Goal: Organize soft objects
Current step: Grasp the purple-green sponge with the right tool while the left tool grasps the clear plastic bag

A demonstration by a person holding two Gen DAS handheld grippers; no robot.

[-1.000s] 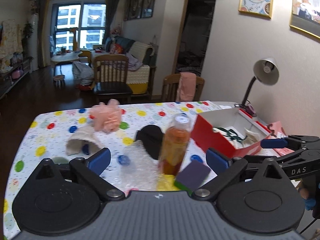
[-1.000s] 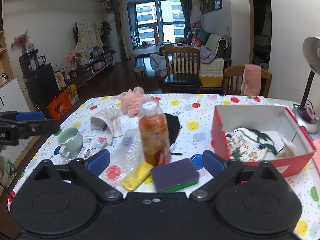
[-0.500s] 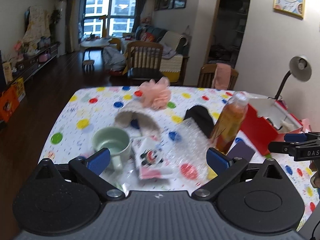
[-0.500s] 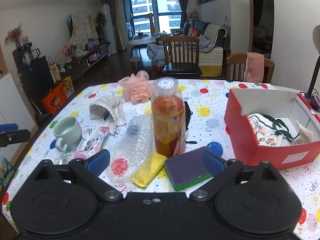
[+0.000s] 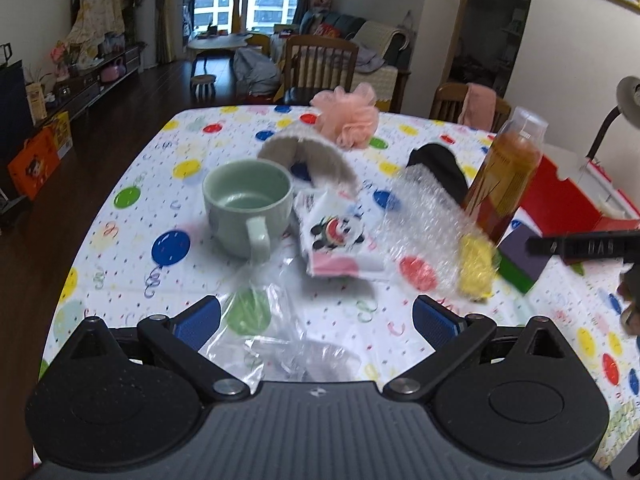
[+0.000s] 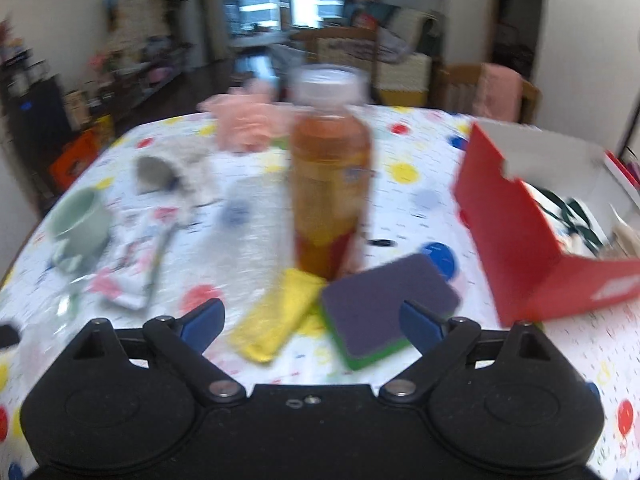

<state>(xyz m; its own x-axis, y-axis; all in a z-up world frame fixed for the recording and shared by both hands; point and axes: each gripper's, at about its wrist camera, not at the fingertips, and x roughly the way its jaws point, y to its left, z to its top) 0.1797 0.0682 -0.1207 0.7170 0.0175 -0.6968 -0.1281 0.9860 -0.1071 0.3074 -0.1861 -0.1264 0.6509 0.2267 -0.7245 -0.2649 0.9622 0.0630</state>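
Observation:
My left gripper [image 5: 316, 320] is open and empty, low over a clear plastic bag [image 5: 276, 332] at the table's near edge. Beyond it lie a panda-print pack [image 5: 336, 236], bubble wrap [image 5: 424, 216], a beige knitted piece [image 5: 308, 156], a pink bath pouf [image 5: 348, 116], a black cloth [image 5: 440, 164] and a yellow cloth [image 5: 476, 264]. My right gripper [image 6: 312, 320] is open and empty, just short of the yellow cloth [image 6: 276, 320] and the purple-green sponge [image 6: 384, 304]. The red box [image 6: 516, 236] at the right holds fabric items.
A green mug [image 5: 248, 204] stands left of the panda pack. An orange drink bottle [image 6: 328, 176] stands upright right behind the yellow cloth and sponge. A desk lamp [image 5: 624, 100] is at the far right. The right gripper's finger [image 5: 580, 246] shows at the left view's right edge.
My left gripper has swung left and moved in, from the bottle to the mug and plastic bag. My right gripper has moved forward and down toward the sponge and yellow cloth.

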